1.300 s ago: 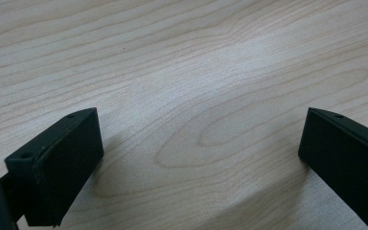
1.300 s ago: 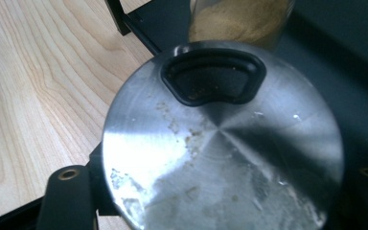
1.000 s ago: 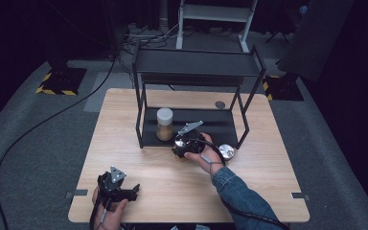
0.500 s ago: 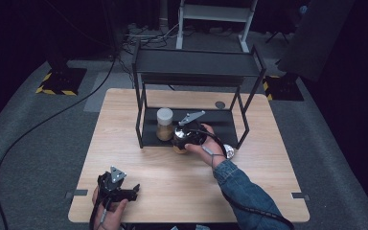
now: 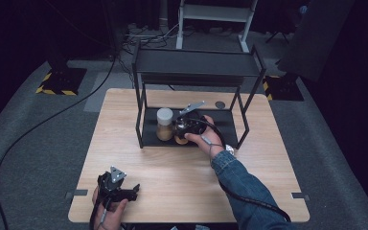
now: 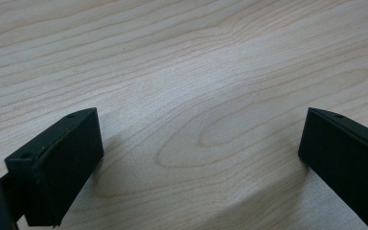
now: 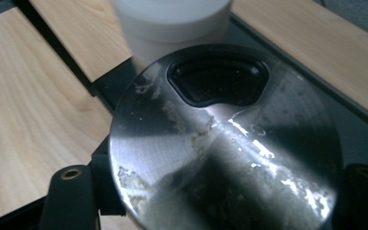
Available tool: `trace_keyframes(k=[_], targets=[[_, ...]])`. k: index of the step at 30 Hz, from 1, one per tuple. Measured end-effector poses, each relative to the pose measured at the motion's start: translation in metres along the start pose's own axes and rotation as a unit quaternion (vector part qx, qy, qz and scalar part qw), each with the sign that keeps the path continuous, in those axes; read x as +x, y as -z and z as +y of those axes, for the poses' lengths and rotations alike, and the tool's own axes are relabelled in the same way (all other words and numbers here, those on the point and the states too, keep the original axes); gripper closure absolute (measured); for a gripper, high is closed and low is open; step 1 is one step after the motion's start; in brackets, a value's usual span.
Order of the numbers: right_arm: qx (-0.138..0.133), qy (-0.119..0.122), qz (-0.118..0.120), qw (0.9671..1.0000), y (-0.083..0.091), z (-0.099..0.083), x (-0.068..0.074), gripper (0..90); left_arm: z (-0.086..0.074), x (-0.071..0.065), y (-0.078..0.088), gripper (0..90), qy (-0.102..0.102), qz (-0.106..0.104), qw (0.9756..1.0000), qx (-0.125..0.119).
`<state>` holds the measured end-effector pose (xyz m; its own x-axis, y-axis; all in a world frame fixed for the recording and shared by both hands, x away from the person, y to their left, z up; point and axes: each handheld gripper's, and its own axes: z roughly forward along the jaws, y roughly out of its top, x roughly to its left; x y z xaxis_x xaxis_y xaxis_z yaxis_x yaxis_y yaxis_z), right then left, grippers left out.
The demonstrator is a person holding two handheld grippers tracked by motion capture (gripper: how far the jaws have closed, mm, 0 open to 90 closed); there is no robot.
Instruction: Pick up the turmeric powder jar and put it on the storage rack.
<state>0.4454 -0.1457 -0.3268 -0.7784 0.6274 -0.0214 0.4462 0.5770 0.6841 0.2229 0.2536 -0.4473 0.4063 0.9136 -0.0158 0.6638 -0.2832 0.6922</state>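
My right gripper [image 5: 184, 130] is shut on a small jar [image 7: 220, 143] that has a round metal top with a D-shaped opening, dusted with pale powder. In the high view the jar's tan body [image 5: 181, 139] hangs at the front of the black rack's lower shelf [image 5: 226, 125], just right of a white-lidded jar [image 5: 164, 123]. That white lid [image 7: 172, 24] stands close behind the held jar in the right gripper view. My left gripper [image 5: 127, 190] rests near the table's front left, jaws open and wide apart over bare wood [image 6: 201, 158].
The black two-level rack [image 5: 196, 62] stands at the back middle of the wooden table [image 5: 172, 177]. A small dark disc [image 5: 220, 104] lies on the table behind the lower shelf. A black cable trails over the grey floor at the left.
My right gripper has lifted the metal-topped jar and carried it away from the person, up to the lower shelf beside the white-lidded jar. The left gripper has stayed put.
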Motion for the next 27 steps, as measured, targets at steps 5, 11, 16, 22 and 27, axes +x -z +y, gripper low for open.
trace_keyframes(k=[5,11,16,22,27], targets=[[0.003,-0.011,-0.012,0.9999,-0.004,0.002,-0.007,31.4,0.000,0.000,0.000,1.3,0.001,0.001,1.0000,0.000],[0.012,-0.018,-0.024,0.9995,-0.016,0.001,-0.010,31.4,0.000,0.000,0.000,1.3,0.000,0.001,1.0000,0.000],[0.015,-0.041,-0.028,0.9987,-0.025,-0.004,-0.016,31.4,0.000,0.000,0.000,1.3,-0.001,0.001,1.0000,0.000],[0.020,-0.052,-0.032,0.9979,-0.032,-0.008,-0.019,31.4,0.000,0.000,0.000,1.3,0.000,0.001,1.0000,0.000],[0.021,-0.061,-0.037,0.9972,-0.037,-0.012,-0.020,31.4,0.000,0.000,0.000,1.3,0.000,0.001,1.0000,0.000]])
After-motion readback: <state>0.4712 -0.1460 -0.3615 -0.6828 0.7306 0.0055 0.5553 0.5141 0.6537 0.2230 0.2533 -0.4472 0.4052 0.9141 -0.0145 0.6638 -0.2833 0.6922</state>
